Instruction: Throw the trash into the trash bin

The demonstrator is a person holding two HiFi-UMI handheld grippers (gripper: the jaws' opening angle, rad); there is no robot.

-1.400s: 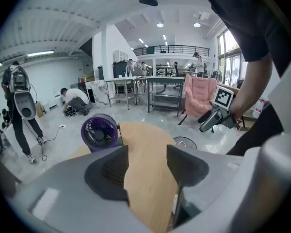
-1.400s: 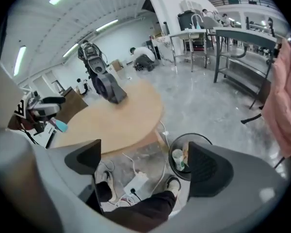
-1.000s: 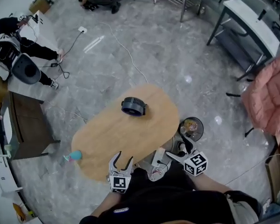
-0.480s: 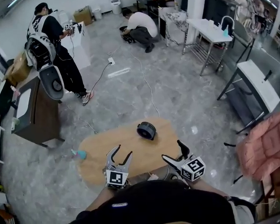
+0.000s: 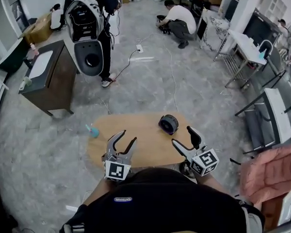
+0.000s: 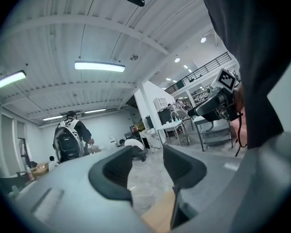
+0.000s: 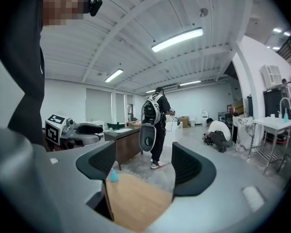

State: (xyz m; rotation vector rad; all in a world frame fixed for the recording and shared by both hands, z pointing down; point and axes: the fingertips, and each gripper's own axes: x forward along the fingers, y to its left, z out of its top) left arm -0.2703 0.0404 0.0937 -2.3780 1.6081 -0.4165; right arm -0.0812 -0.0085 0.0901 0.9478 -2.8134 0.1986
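Left gripper (image 5: pixel 128 136) and right gripper (image 5: pixel 182 135) were held open, empty, over the table's (image 5: pixel 145 142) near edge. Right jaws had just been closing. A teal item (image 5: pixel 92 131) was seen at the table's left edge, a black disc (image 5: pixel 168 124) near its far edge.

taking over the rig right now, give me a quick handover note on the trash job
Left hand-held gripper: open, empty, over the near edge of the wooden table.
Right hand-held gripper: open, empty; its jaws have just been closing partway with nothing between them.
Things: a dark round object sits on the table's far right; a small teal item is at its left edge. The trash bin is not clearly in view.
Done: cannot tell; nothing is in hand.
Left: probably pick up whatever counts as trash, find the bin and drop it in.
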